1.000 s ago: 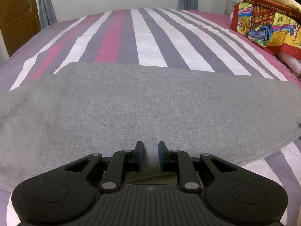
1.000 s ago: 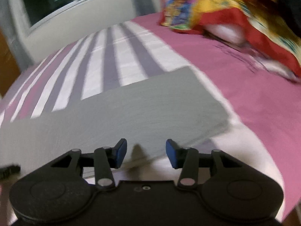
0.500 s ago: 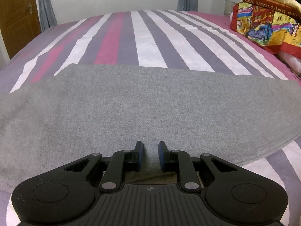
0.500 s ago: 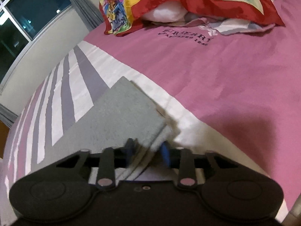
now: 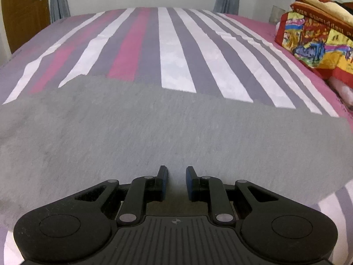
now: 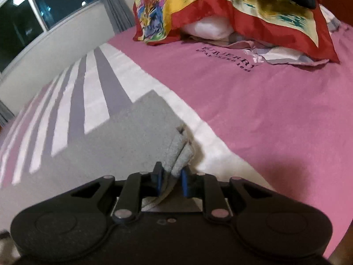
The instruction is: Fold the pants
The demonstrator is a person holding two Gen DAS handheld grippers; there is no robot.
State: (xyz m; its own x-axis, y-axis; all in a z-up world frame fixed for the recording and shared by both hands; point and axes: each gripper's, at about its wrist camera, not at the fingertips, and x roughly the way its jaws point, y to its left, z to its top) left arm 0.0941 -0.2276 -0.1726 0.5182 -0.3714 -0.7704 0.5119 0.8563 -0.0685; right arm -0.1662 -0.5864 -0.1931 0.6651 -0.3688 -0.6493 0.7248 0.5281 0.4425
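The grey pants (image 5: pixel 167 128) lie flat in a long band across the striped bed. My left gripper (image 5: pixel 176 174) sits at their near edge with its jaws a narrow gap apart; grey cloth runs between and under the fingers, and I cannot tell whether it is pinched. In the right wrist view the end of the pants (image 6: pixel 141 128) is bunched and lifted. My right gripper (image 6: pixel 171 173) is shut on that bunched corner, with cloth layers squeezed between the blue pads.
The bedsheet (image 5: pixel 176 50) is striped purple, white and pink, and plain pink (image 6: pixel 253 114) on the right. A colourful red and yellow pillow pile (image 6: pixel 220 6) lies at the right. A wooden door (image 5: pixel 24 11) and a window (image 6: pixel 44 6) stand beyond the bed.
My right gripper moved onto the end of the pants, shut on the corner and lifted it slightly. My left gripper stayed put at the near edge; its jaw gap is unchanged.
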